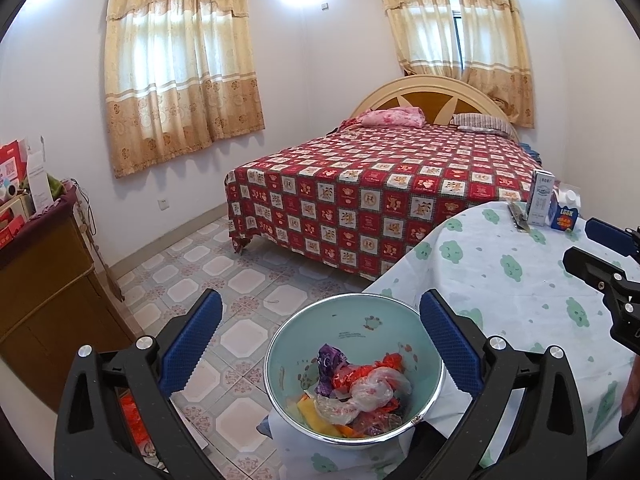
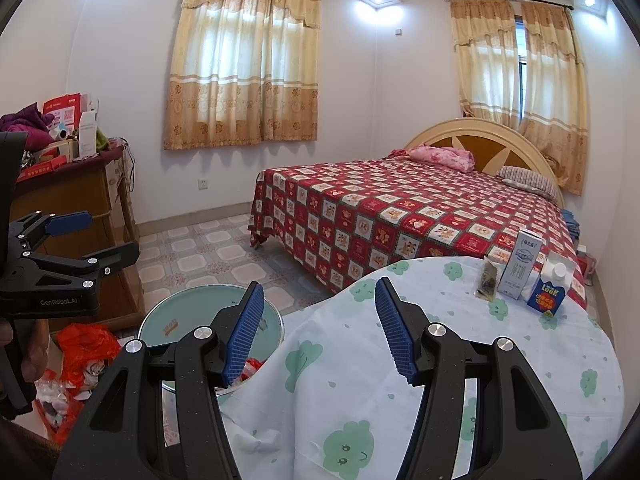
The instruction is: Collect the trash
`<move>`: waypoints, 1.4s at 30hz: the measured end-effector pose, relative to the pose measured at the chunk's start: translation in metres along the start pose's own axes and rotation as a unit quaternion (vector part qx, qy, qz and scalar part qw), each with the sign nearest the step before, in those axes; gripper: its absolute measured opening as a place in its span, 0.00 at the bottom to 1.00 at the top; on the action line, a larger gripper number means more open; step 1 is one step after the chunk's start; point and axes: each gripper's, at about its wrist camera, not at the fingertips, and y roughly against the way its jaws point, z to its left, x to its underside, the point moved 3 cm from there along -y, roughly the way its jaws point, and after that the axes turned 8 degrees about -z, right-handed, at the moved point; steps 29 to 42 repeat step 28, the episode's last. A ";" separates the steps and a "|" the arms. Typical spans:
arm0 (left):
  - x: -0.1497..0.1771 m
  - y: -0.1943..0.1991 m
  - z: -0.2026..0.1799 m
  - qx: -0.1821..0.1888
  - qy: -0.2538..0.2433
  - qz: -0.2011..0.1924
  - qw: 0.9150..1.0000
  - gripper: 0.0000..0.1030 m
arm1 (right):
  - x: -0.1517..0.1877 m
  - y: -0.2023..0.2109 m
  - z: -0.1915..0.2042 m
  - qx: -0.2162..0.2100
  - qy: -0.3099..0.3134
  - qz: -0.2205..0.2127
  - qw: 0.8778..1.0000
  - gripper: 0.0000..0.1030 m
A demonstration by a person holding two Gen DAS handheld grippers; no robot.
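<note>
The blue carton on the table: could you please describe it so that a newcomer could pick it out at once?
Start at the round table with the white cloth printed with green clouds, in front of the bed. At its far right edge stand two cartons and a small dark packet. The blue carton is the short one with yellow lettering and a white cap, right of the taller white carton.

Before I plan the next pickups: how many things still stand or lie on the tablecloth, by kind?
Cartons: 2, a tall white milk carton and a blue carton with a white cap
Small dark packets: 1
Total: 3, all at the far edge of the table, none between either gripper's open jaws.
</note>
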 end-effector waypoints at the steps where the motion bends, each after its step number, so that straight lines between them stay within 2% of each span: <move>1: 0.000 0.000 0.000 -0.001 -0.001 0.001 1.000 0.94 | 0.000 0.000 0.000 0.000 0.000 0.000 1.000 0.57; 17: 0.005 -0.005 -0.001 -0.014 -0.020 0.005 1.000 0.94 | 0.001 0.002 -0.002 0.000 0.001 -0.001 1.000 0.59; 21: 0.006 -0.004 -0.004 -0.002 -0.018 0.011 1.000 0.94 | 0.005 0.001 -0.004 0.003 -0.001 0.002 1.000 0.59; 22: 0.006 -0.004 -0.004 0.001 -0.016 0.014 1.000 0.94 | 0.007 -0.001 -0.009 0.010 -0.004 0.008 1.000 0.59; 24: 0.007 -0.005 -0.004 0.010 -0.010 0.018 1.000 0.94 | 0.011 -0.008 -0.020 0.028 -0.010 0.025 0.999 0.68; 27: 0.008 -0.007 -0.005 0.016 -0.007 0.020 1.000 0.94 | 0.036 -0.028 -0.066 0.084 -0.044 0.089 0.992 0.73; 28: 0.010 -0.008 -0.005 0.015 -0.006 0.022 1.000 0.94 | 0.040 -0.030 -0.072 0.092 -0.048 0.098 0.990 0.74; 42: 0.010 -0.008 -0.005 0.015 -0.006 0.022 1.000 0.94 | 0.040 -0.030 -0.072 0.092 -0.048 0.098 0.990 0.74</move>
